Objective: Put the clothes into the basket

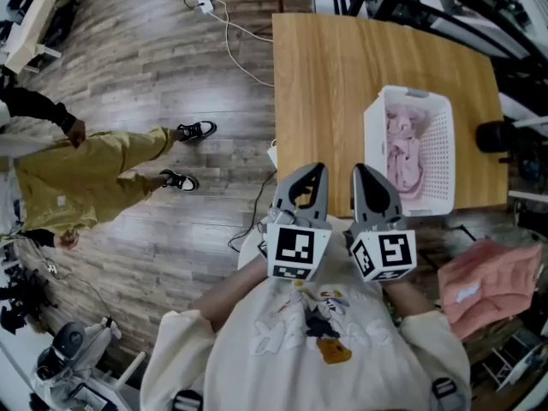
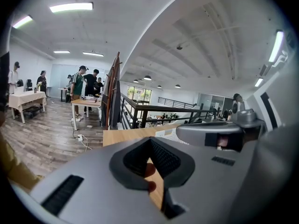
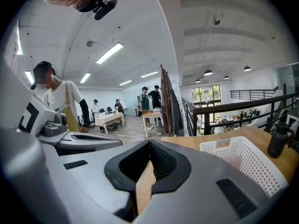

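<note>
Grey-brown plank floor point(image 1: 171, 75) across the left of the head view, with a bystander in yellow trousers point(image 1: 86, 182) on it. To the right, a light wooden table point(image 1: 342, 84) reaching from the far side to just in front of the wearer. Toward its right end, near the front edge, a white slotted basket point(image 1: 441, 148) standing upright, with pink clothes point(image 1: 404, 148) bunched inside. Off the table at lower right, more pink cloth point(image 1: 488, 285), draped over something hidden. Close in front of a cream sweatshirt point(image 1: 282, 341), left gripper point(image 1: 315, 171) and right gripper point(image 1: 363, 171) side by side, just apart, tips over the table's near edge and just left of the basket. Both with jaws together, pad against pad, nothing clamped — only tabletop showing past them in the two gripper views. Beside the basket's far side, a black bottle point(image 1: 495, 135), upright on the table in the right gripper view. On the floor beyond the table's far left corner, a white power strip point(image 1: 205, 5) — cord trailing toward the table
</note>
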`<action>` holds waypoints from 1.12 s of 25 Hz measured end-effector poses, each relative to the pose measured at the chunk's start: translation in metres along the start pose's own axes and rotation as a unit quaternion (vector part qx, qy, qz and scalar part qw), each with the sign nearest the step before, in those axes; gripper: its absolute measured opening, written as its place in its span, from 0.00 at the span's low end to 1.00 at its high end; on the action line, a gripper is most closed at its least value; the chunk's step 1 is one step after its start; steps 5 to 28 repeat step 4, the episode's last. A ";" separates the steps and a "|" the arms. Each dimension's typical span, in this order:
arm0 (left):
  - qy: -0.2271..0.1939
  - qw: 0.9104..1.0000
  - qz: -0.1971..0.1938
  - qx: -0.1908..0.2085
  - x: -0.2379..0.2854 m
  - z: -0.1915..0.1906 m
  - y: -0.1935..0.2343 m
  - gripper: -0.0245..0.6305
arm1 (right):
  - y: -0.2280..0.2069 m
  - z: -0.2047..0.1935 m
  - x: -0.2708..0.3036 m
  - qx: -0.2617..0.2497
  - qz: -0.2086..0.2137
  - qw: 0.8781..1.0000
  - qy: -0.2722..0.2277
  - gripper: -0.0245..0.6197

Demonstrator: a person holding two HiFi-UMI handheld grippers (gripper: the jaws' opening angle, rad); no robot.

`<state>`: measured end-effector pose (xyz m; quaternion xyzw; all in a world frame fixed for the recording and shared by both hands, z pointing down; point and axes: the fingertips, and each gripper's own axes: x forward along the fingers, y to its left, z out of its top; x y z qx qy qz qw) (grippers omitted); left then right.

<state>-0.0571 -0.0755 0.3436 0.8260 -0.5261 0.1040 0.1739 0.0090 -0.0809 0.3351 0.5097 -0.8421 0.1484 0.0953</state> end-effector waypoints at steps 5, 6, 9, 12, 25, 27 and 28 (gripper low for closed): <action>0.001 1.000 0.008 -0.005 -0.008 -0.001 0.011 0.04 | 0.012 0.001 0.004 -0.002 0.006 1.000 0.001 0.07; 0.001 1.000 0.008 -0.005 -0.008 -0.001 0.011 0.04 | 0.012 0.001 0.004 -0.002 0.006 1.000 0.001 0.07; 0.001 1.000 0.008 -0.005 -0.008 -0.001 0.011 0.04 | 0.012 0.001 0.004 -0.002 0.006 1.000 0.001 0.07; 0.001 1.000 0.008 -0.005 -0.008 -0.001 0.011 0.04 | 0.012 0.001 0.004 -0.002 0.006 1.000 0.001 0.07; 0.001 1.000 0.008 -0.005 -0.008 -0.001 0.011 0.04 | 0.012 0.001 0.004 -0.002 0.006 1.000 0.001 0.07; 0.001 1.000 0.008 -0.005 -0.008 -0.001 0.011 0.04 | 0.012 0.001 0.004 -0.002 0.006 1.000 0.001 0.07; 0.001 1.000 0.008 -0.005 -0.008 -0.001 0.011 0.04 | 0.012 0.001 0.004 -0.002 0.006 1.000 0.001 0.07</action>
